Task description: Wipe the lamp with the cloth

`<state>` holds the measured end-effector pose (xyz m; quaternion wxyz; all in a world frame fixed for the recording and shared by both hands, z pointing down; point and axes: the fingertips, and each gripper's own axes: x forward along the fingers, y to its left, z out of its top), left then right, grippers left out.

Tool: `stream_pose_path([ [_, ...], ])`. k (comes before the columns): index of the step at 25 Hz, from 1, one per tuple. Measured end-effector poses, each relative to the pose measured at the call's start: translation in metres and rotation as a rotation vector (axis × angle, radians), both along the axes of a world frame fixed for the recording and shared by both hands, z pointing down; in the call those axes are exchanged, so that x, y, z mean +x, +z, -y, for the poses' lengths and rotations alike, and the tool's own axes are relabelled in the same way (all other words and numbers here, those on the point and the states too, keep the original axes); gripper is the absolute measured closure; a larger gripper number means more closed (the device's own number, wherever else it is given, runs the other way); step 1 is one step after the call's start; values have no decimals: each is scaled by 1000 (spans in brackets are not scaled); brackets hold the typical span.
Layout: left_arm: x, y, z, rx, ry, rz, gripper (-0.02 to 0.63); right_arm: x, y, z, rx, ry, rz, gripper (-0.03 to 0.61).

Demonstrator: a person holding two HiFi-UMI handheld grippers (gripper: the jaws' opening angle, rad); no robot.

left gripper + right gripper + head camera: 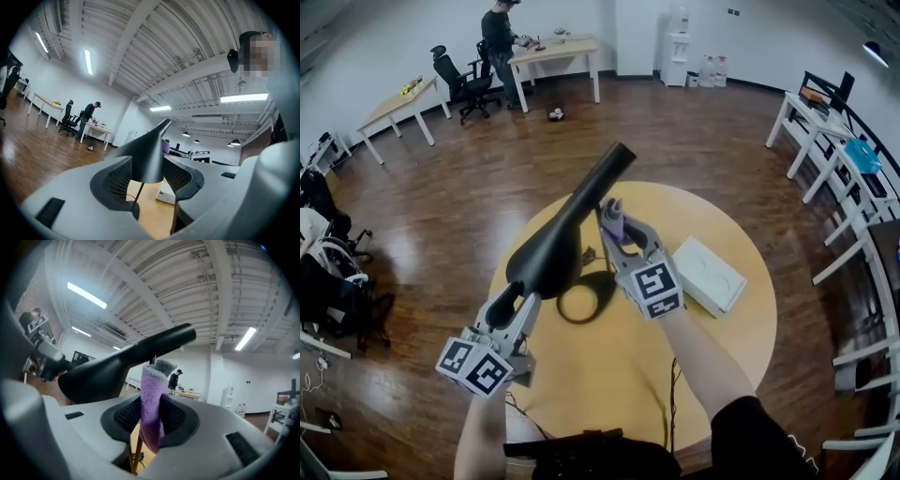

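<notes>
Lamp (558, 239), black, stands mid-table on the round yellow table (727, 347): left gripper (517, 302) fingers clamped on its wide shade, right gripper (623, 230) fingers pinching a purple cloth (612, 217) just beside the shade's narrow neck.

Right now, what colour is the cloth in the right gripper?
Purple cloth, greyish at its top edge; shows best in the right gripper view.
</notes>
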<state>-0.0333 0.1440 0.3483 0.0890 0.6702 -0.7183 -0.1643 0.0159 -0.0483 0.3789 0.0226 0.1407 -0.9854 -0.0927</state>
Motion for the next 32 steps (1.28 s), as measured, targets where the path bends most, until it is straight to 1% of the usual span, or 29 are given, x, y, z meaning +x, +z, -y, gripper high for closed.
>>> stream_pose_path([
  [1,1,-1,-1,3,2,-1,423,2,10,-1,10,13,-19,483],
  [3,4,-3,-3,11,11,-6,423,4,32,-2,0,23,-53,483],
  [8,8,-10,-9,45,22,3,423,9,81,3,-92,10,-80,483],
  [12,11,-16,-11,75,40,-19,423,9,126,11,-160,44,-133,483],
  [13,13,-16,-11,76,44,-21,424,10,136,12,-183,53,-121,482],
  [15,17,-16,-10,77,57,-21,425,13,142,16,-229,68,-43,480],
  [17,19,-19,-8,83,68,-21,445,12,140,19,-246,83,22,480],
  [19,15,-21,-9,90,67,-28,445,9,141,19,-256,90,39,481],
  [20,13,-21,-11,93,66,-37,445,8,146,18,-260,92,21,482],
  [23,7,-22,-15,111,61,-63,445,9,181,15,-279,99,-91,482],
  [25,6,-23,-14,117,56,-65,459,8,200,17,-297,100,-147,482],
  [28,6,-25,-11,108,51,-63,459,7,218,21,-330,100,-198,482],
  [32,7,-24,-12,87,49,-54,459,13,258,18,-359,137,-311,482],
])
